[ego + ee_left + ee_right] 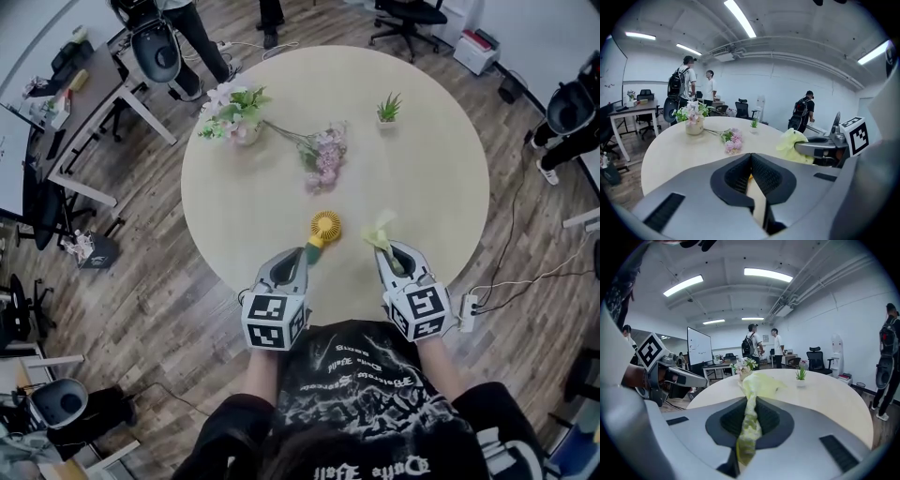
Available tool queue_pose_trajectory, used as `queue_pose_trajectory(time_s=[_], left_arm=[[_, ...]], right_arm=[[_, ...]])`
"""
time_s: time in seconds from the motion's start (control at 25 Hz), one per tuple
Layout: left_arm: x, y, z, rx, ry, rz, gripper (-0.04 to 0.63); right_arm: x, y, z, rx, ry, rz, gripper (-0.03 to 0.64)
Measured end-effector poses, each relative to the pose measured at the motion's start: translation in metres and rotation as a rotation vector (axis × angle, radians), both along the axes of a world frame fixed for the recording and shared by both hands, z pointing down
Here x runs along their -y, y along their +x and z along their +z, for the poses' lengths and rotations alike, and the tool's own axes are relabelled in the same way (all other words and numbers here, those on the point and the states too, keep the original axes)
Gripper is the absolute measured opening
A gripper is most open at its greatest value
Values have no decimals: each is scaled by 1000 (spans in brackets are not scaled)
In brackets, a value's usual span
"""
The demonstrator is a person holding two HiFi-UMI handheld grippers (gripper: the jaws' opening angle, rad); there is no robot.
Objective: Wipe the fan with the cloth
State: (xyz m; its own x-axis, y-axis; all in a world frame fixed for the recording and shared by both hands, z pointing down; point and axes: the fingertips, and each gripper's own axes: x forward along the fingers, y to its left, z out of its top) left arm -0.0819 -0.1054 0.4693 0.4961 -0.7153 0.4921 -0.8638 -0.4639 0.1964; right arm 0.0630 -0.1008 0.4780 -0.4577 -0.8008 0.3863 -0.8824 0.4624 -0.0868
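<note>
Over the near edge of the round table (412, 178), right in front of the person, we've got both tools side by side. What we can't see first: the fan (325, 226) is nearly lost from the left gripper view, where all we get is a sliver of yellow peeking out between the dark pads. Its handle end vanishes into the left gripper (302, 255), and its blades are too small to make out. Whether it rests on the table or hangs just above it, we can't tell.

Now the fan itself: a small round yellow head on a short green handle, sitting near the table's front edge, head pointing toward the table's middle. The left gripper has its jaws clamped together on that handle. Beside it, the right gripper (389, 251) pinches the cloth (380, 234), a pale yellow-green rag that bunches up beyond the tips.

The head view gives us the whole layout: a vase of flowers (234, 117), a pink sprig (323, 155) and a potted plant (388, 110) across the table's far half. The right gripper view shows the cloth running down between its pads, but no fan at all.
</note>
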Motion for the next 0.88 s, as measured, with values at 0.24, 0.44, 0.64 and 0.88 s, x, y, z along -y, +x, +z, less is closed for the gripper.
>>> queue_pose_trajectory(time_s=[0.24, 0.44, 0.64, 0.88], left_arm=[[-2, -7, -2, -28, 14, -16, 20], [-4, -10, -1, -27, 22, -7, 20], [-7, -7, 1, -15, 21, 19, 20], [-9, -6, 6, -8, 13, 29, 20]], right_arm=[[-4, -9, -2, -10, 5, -13, 29], [-6, -12, -4, -16, 15, -16, 29], [-9, -14, -5, -27, 15, -17, 29], [-10, -17, -2, -35, 11, -21, 28]])
